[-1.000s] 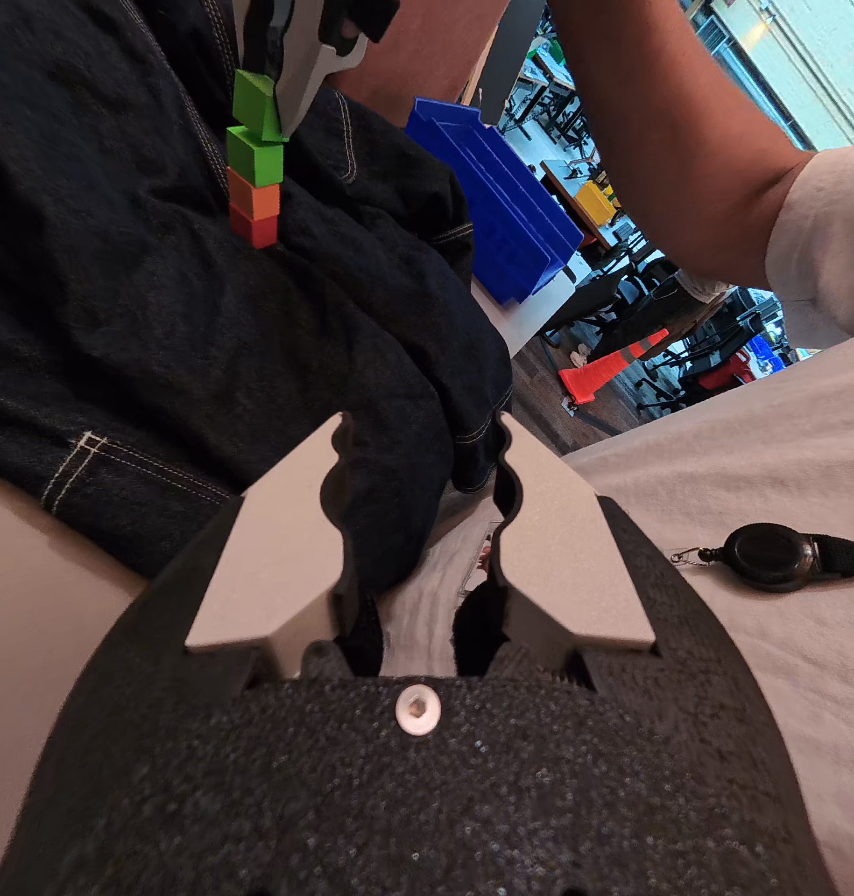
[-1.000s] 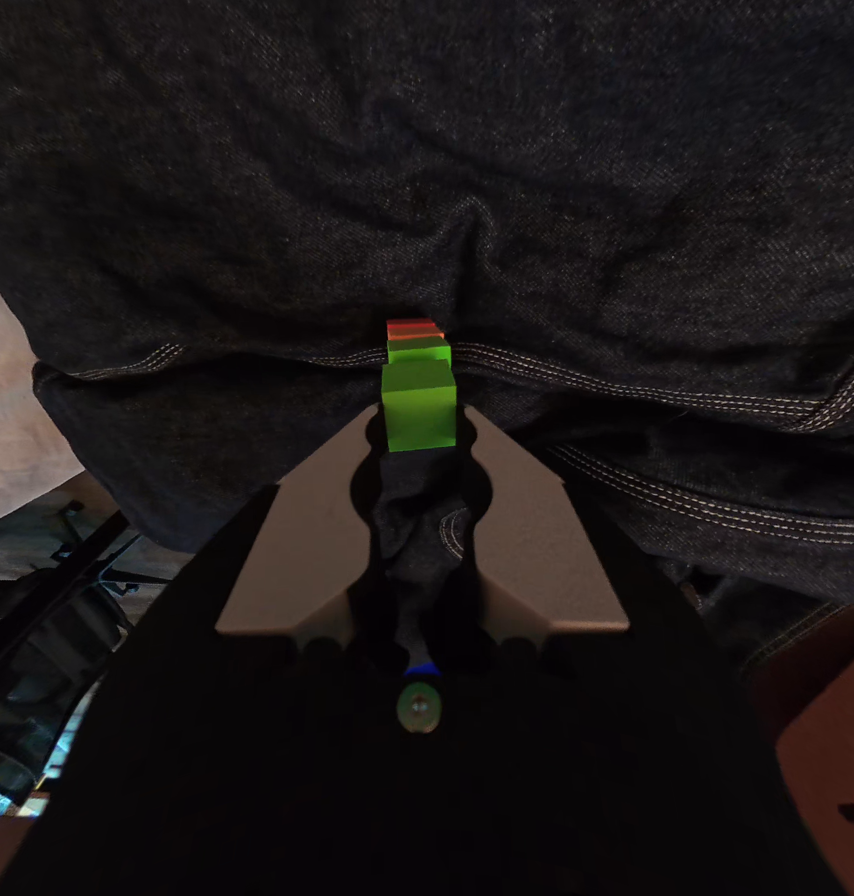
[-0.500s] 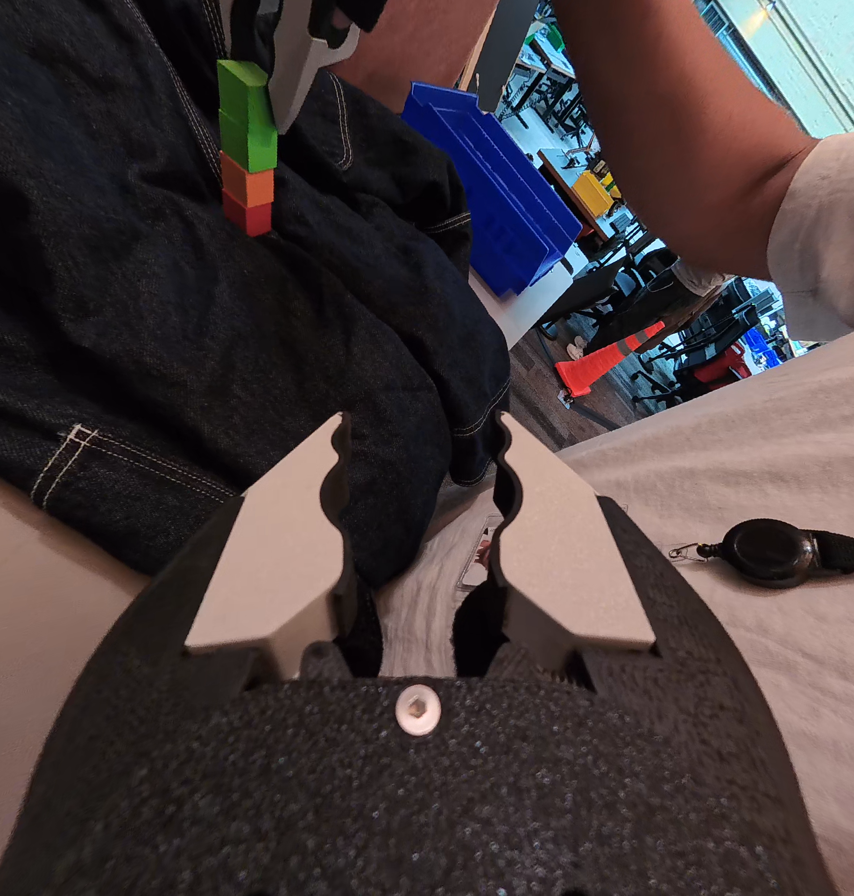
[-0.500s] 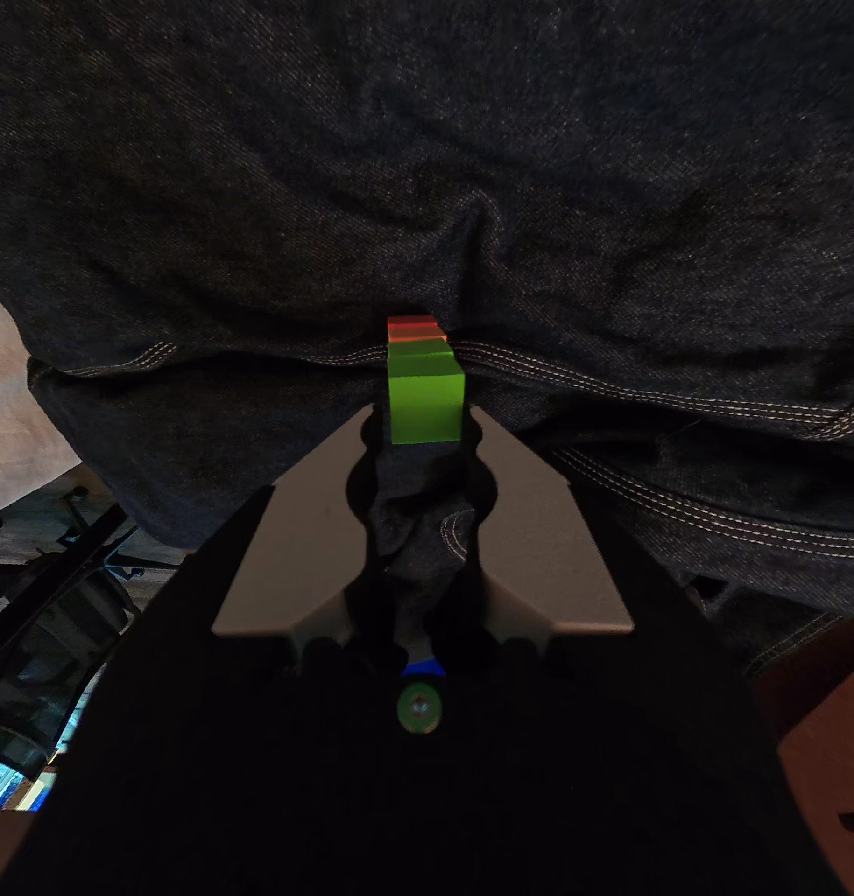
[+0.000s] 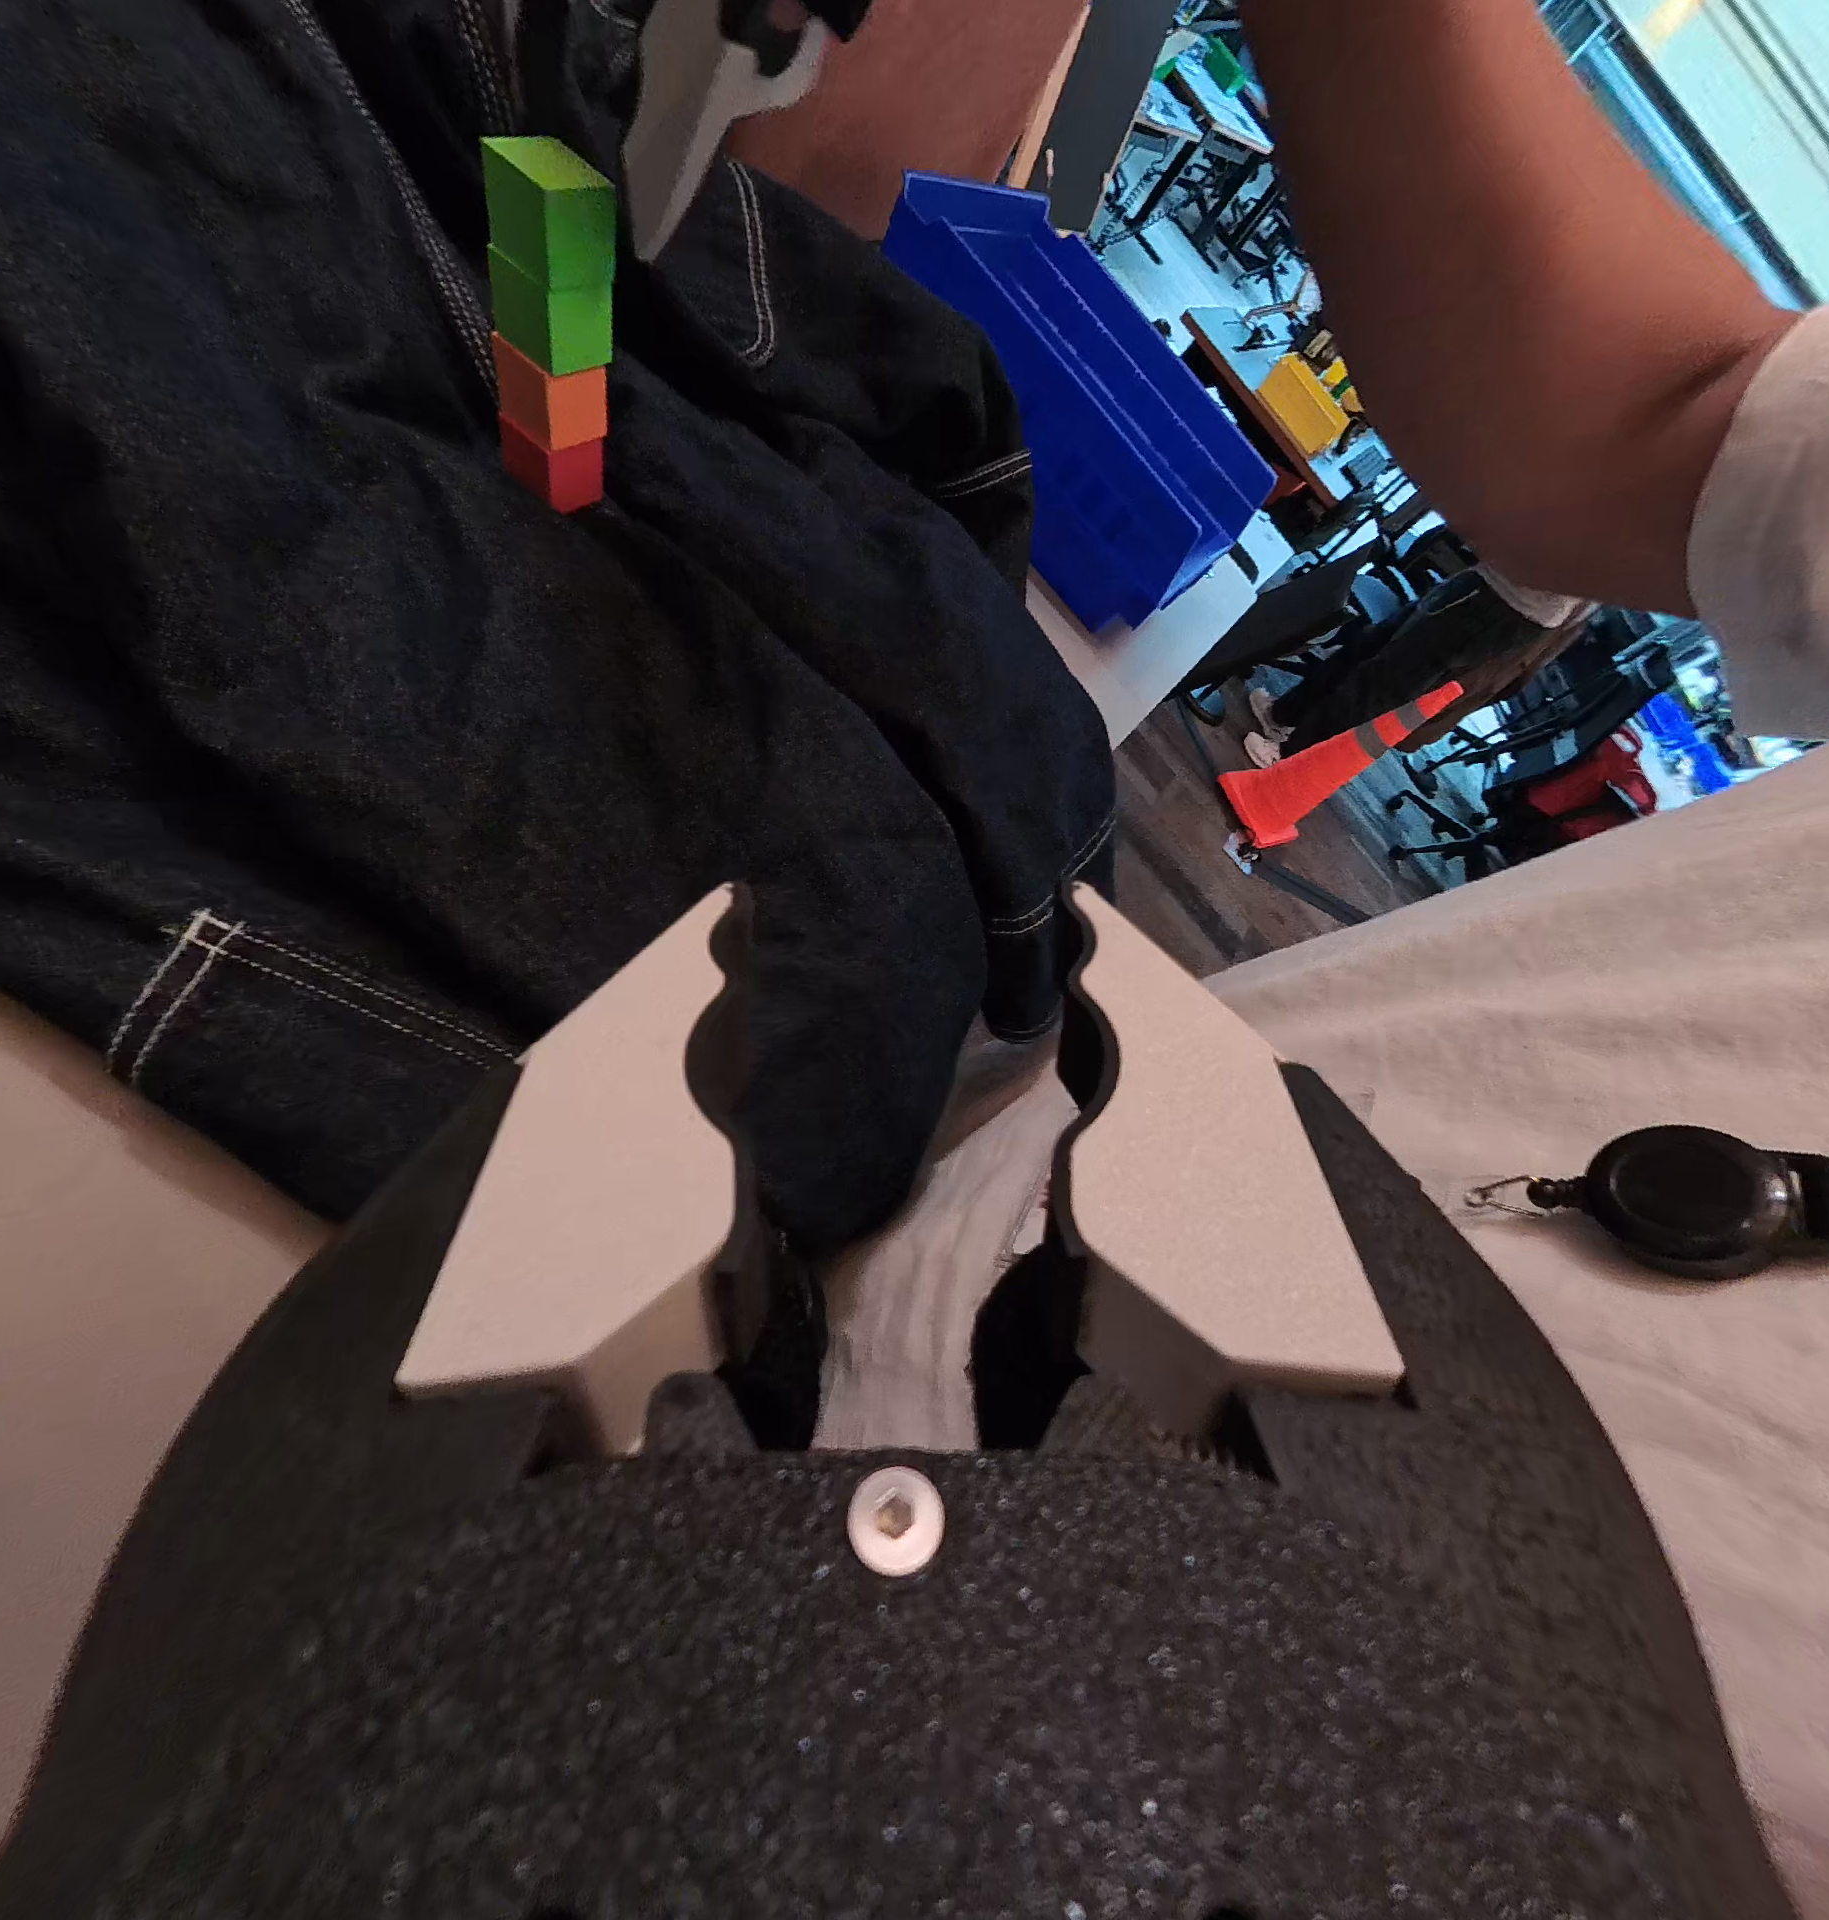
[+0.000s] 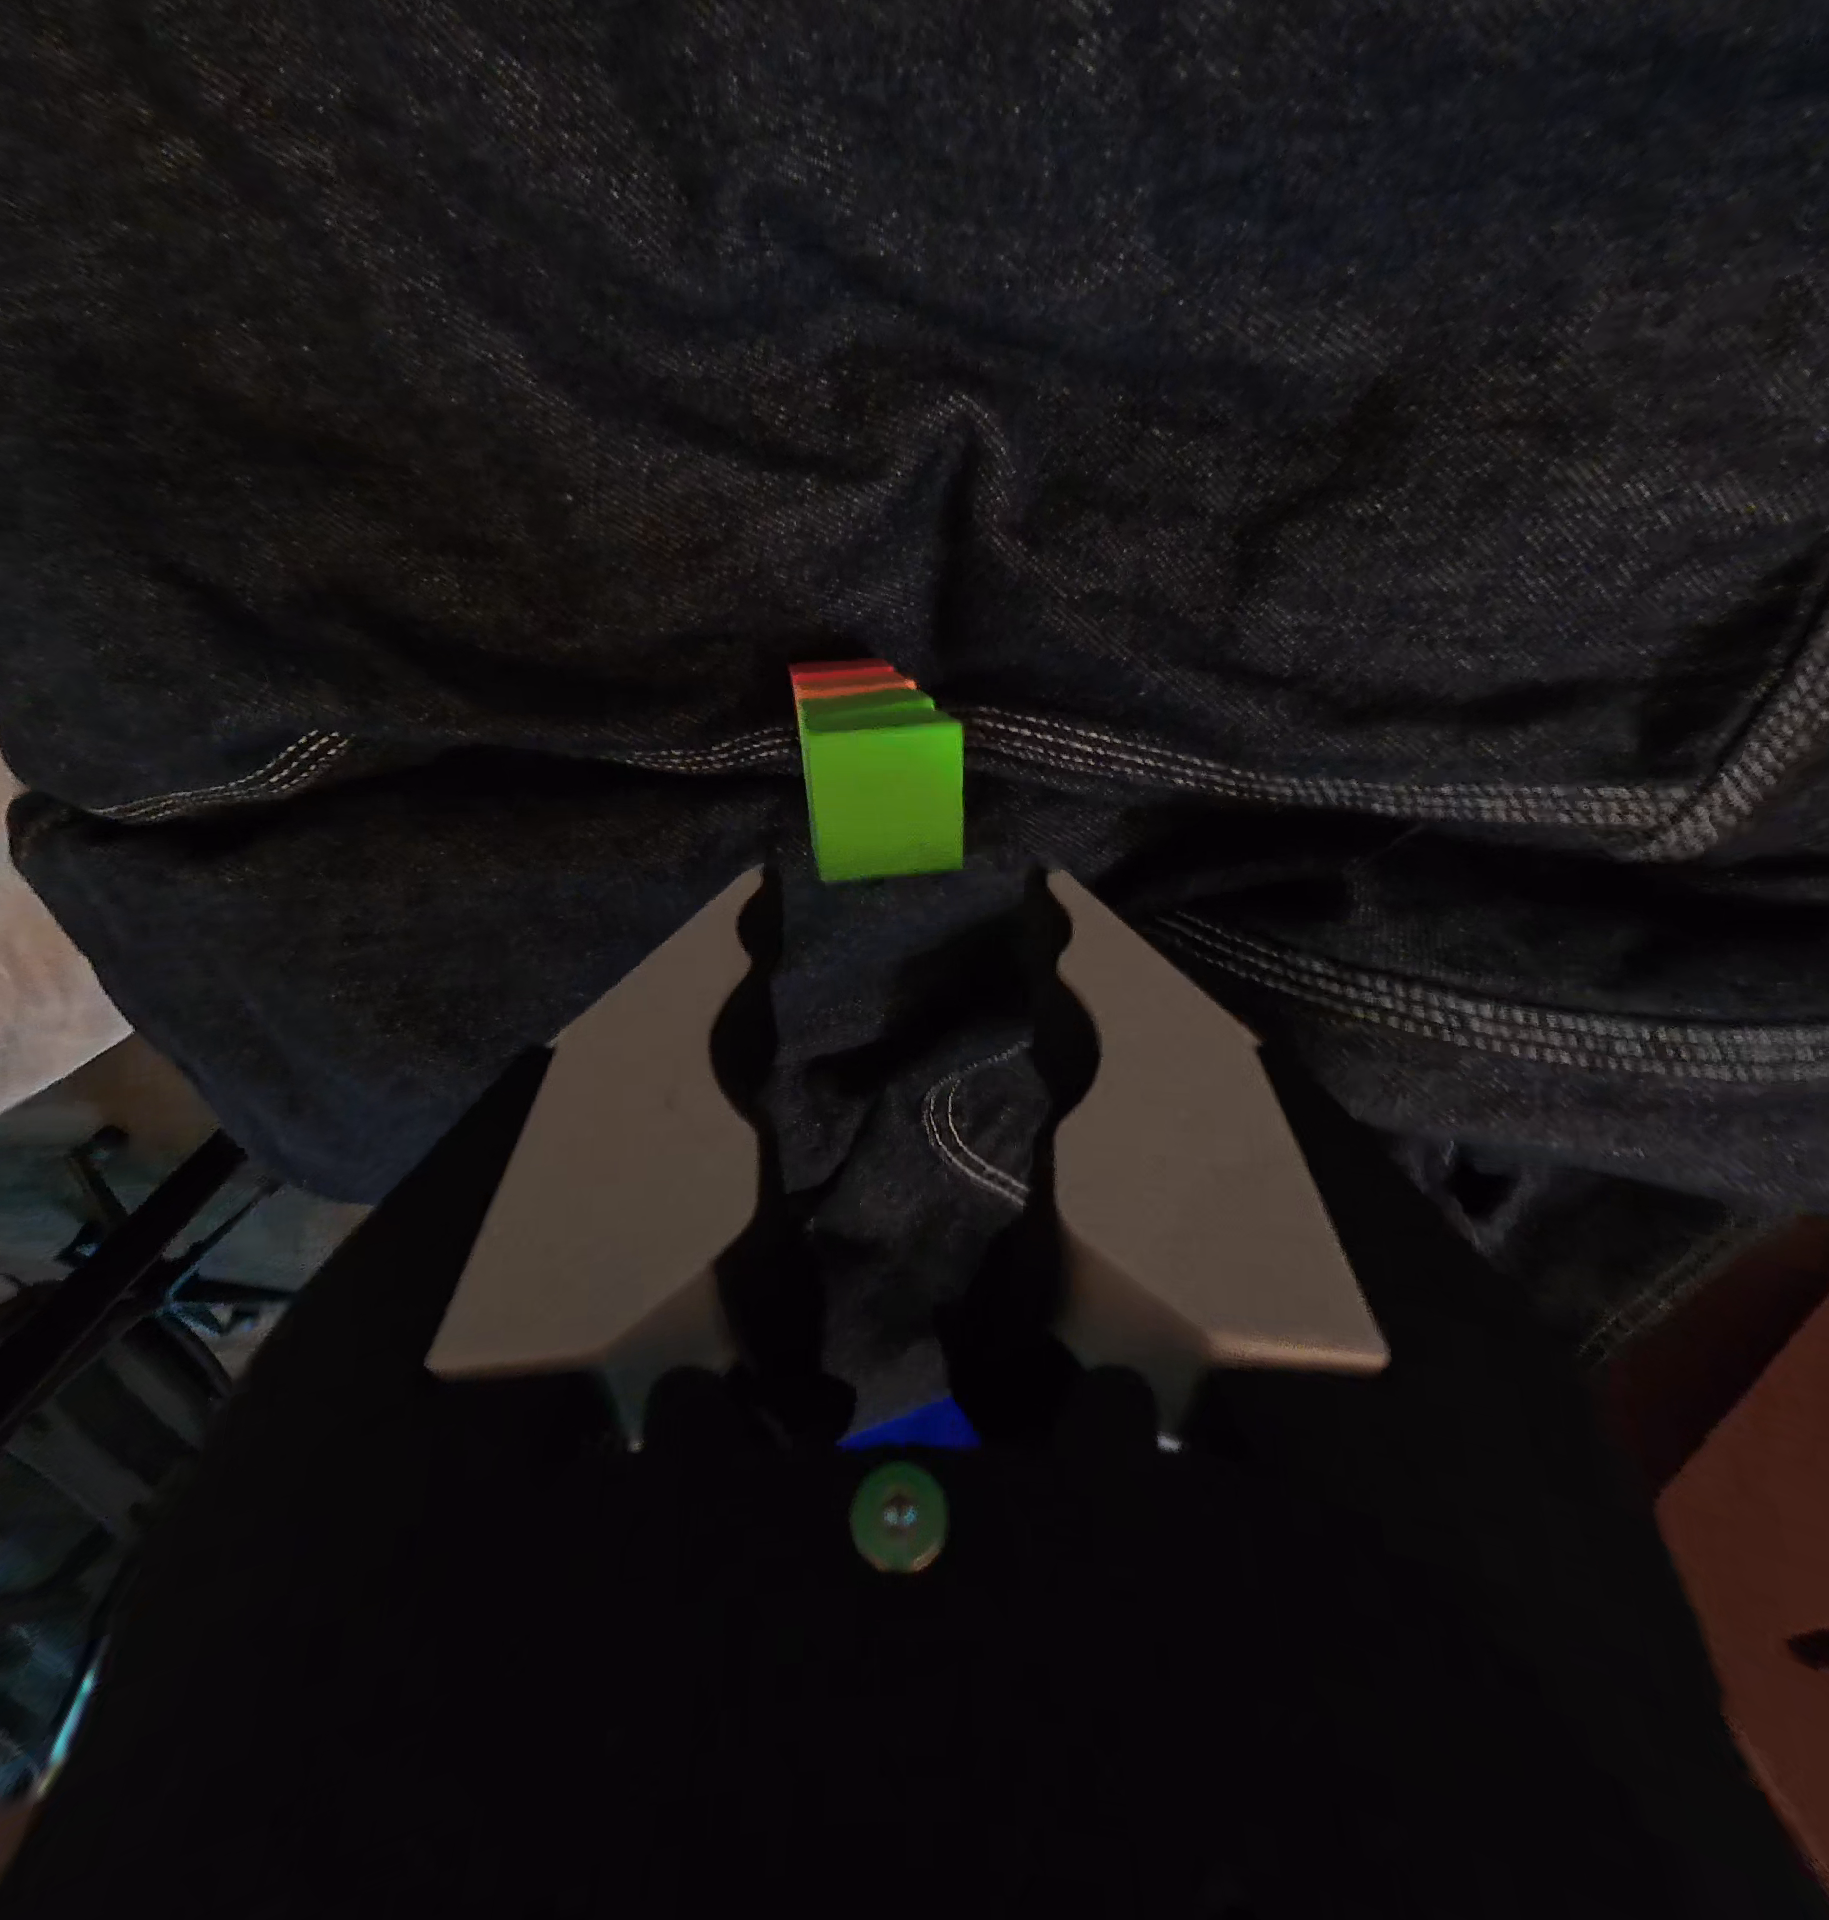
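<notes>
Dark denim garment [image 5: 390,675] covers most of both views, spread over pale tabletop [image 5: 48,1299]; white stitched seams run across it. Person's white shirt [image 5: 1575,997] fills right side of L wrist view, bare arm [image 5: 1492,312] above it. Blue plastic bin [image 5: 1086,416] on table edge beyond the denim. Orange traffic cone [image 5: 1325,769] on floor, well apart.

L gripper [image 5: 899,914]: jaws spread wide, nothing clamped; a denim fold and shirt cloth show between the fingers, contact can't tell. Black badge reel [image 5: 1699,1210] on shirt just beside its right finger.

R gripper [image 6: 905,878]: jaws apart, holding nothing; tips just short of stack, gap visible on both sides.

Block stack [image 5: 551,332] stands on the denim, four high, slight lean: top green block [image 6: 882,795], green below, then orange, red at base.
</notes>
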### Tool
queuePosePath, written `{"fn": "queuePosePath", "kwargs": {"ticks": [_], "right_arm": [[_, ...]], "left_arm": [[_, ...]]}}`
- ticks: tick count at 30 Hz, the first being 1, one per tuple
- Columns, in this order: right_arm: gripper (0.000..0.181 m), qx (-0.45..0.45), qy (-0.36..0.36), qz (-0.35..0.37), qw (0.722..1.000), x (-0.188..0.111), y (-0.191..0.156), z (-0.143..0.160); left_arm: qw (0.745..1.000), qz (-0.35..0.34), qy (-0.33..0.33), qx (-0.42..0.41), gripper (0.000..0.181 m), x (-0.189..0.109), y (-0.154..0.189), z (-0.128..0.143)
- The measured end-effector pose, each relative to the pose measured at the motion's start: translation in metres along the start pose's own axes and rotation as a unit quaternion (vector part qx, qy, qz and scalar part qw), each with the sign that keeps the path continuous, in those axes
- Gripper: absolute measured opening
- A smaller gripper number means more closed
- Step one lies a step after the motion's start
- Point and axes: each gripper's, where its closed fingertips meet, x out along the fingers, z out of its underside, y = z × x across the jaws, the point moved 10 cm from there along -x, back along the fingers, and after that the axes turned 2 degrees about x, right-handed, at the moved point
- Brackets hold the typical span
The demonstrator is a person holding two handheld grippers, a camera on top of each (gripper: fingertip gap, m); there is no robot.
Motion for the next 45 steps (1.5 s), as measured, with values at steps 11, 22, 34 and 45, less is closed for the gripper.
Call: {"fn": "queuePosePath", "kwargs": {"ticks": [11,22,34,45], "right_arm": [[0.096,0.203,0.446,0.111,0.865,-0.022,-0.119,0.108],[0.106,0.303,0.544,0.11,0.775,0.043,-0.23,0.138],[0.103,0.298,0.517,0.138,0.79,0.04,-0.257,0.155],[0.102,0.312,0.535,0.119,0.776,0.045,-0.243,0.159]], "left_arm": [[0.959,-0.22,0.099,0.152,0.06,0.001,0.007,-0.008],[0.977,-0.158,0.063,0.128,0.06,0.052,0.022,-0.044],[0.981,-0.043,-0.071,0.175,0.06,0.081,0.058,-0.085],[0.982,-0.04,-0.082,0.163,0.061,0.086,0.061,-0.073]]}}
